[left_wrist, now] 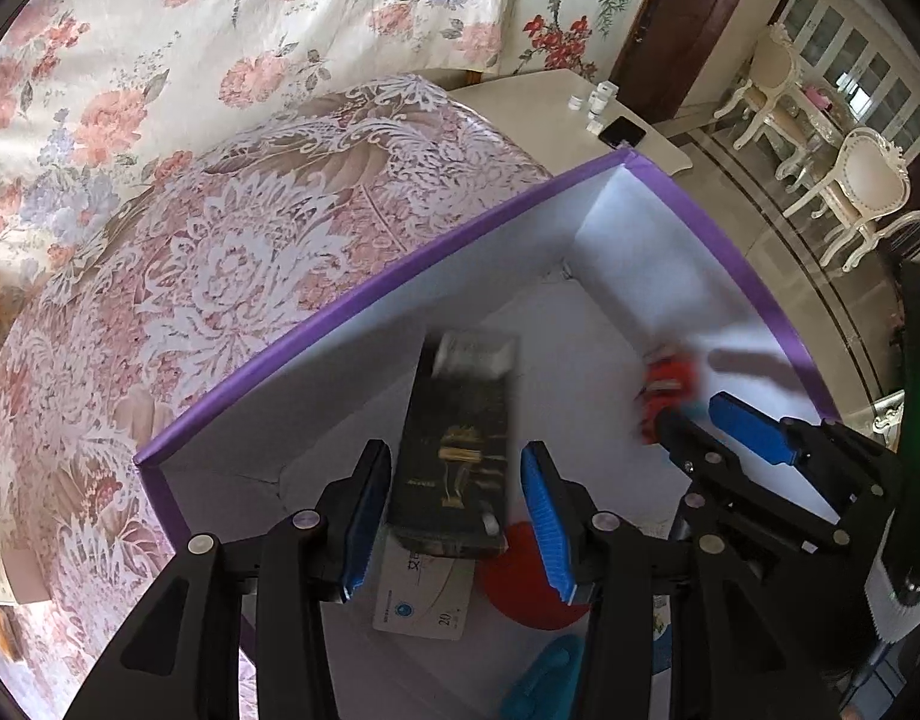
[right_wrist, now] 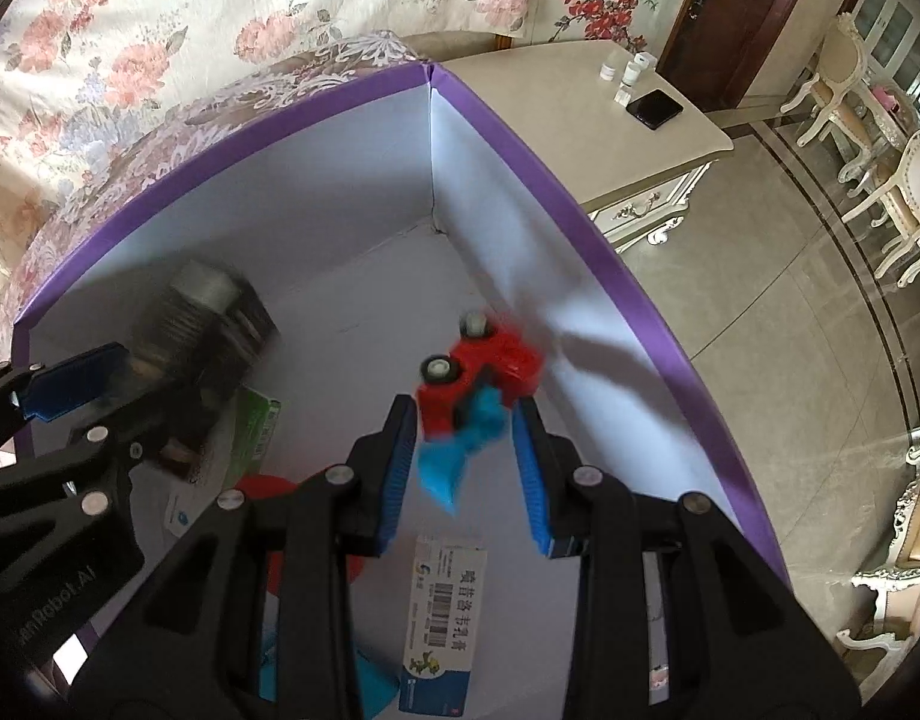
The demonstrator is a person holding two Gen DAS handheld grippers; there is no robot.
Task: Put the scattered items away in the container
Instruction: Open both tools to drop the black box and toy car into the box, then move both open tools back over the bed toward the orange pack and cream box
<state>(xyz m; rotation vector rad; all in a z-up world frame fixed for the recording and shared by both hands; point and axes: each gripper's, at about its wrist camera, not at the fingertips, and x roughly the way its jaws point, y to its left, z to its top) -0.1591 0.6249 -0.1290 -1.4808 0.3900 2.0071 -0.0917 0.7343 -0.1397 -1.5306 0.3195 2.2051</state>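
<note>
A white container with a purple rim (left_wrist: 631, 157) (right_wrist: 429, 75) stands on the lace bedspread. My left gripper (left_wrist: 456, 450) (right_wrist: 153, 372) points down into it. A black box with gold print (left_wrist: 460, 432) (right_wrist: 207, 330) sits between its blue pads, motion-blurred, with a thin gap on each side. My right gripper (right_wrist: 464, 405) (left_wrist: 691, 408) is also inside the container. A red toy car with a blue part (right_wrist: 478, 372) (left_wrist: 670, 384) is blurred at its fingertips, loose between the pads.
On the container floor lie a red round item (left_wrist: 520, 582), a white card (left_wrist: 423, 600), a teal item (left_wrist: 544, 678), a barcoded packet (right_wrist: 447, 588) and a green-and-white pack (right_wrist: 255, 426). A cream nightstand (right_wrist: 580, 96) carries a phone and small bottles. Chairs stand on the tiled floor at right.
</note>
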